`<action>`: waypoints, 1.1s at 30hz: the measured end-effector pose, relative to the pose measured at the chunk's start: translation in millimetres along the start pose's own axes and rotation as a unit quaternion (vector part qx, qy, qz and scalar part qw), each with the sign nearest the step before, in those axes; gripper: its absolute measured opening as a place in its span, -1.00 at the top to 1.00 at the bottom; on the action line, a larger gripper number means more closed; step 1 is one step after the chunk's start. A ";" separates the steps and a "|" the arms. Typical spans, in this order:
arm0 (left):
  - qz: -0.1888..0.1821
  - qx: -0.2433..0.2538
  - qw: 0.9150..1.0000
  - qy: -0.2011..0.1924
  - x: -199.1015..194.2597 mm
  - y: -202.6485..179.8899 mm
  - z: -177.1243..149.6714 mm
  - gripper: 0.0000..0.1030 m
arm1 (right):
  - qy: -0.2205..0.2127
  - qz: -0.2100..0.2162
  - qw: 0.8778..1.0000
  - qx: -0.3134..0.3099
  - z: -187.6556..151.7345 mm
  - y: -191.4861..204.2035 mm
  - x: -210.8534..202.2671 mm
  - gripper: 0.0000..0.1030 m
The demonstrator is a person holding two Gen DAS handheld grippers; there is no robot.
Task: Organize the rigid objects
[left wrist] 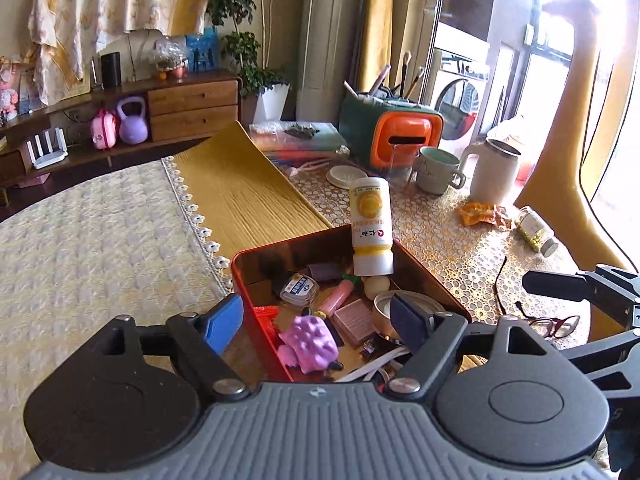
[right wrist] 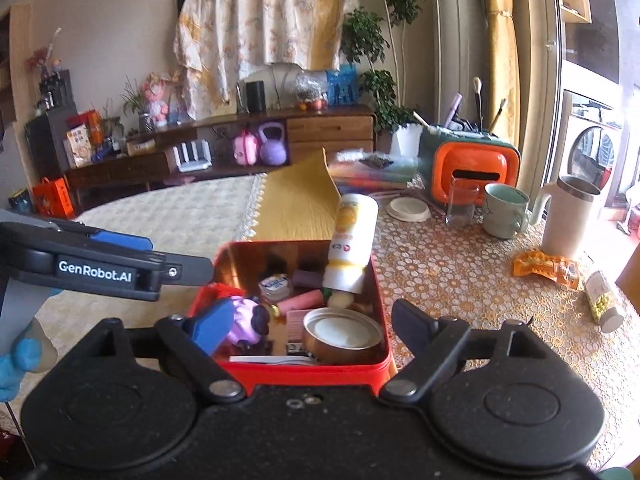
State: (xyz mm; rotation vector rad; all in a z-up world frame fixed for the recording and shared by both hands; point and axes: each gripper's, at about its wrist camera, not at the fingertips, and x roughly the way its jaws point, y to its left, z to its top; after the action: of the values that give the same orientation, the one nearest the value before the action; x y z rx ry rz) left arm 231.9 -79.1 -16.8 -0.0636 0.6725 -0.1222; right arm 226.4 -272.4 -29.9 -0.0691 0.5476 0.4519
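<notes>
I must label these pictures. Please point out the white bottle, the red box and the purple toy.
white bottle (left wrist: 370,216), left wrist view, on its label.
red box (right wrist: 304,372), right wrist view, on its near wall.
purple toy (left wrist: 310,342), left wrist view, on its bumpy back.

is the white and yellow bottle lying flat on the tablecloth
No, the bottle stands upside down inside the red tin, leaning on its far wall.

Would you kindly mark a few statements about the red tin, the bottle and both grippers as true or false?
1. The white and yellow bottle stands cap-down inside the red tin. True.
2. The left gripper clamps the purple toy. False: it is open, holding nothing.
3. The right gripper is open. True.
4. The glasses lie inside the tin. False: they lie on the tablecloth beside it.
</notes>
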 end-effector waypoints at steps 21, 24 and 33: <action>0.017 -0.007 1.000 -0.025 -74.7 4.7 -33.9 -1.00 | -0.048 0.048 0.997 0.033 -12.0 17.6 -55.7 -1.00; 0.020 -0.011 0.999 -0.031 -80.2 4.1 -34.8 -1.00 | -0.048 0.052 0.997 0.040 -12.7 20.0 -61.4 -1.00; 0.030 -0.013 0.998 -0.048 -94.6 -1.3 -39.8 -1.00 | -0.058 0.056 0.995 0.052 -15.7 25.0 -76.3 -1.00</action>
State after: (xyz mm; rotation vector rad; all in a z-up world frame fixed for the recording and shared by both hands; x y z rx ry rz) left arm 133.6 -68.6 10.6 -0.0732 0.5787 -0.0521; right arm 150.1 -283.0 -2.5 0.0879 0.4611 0.5323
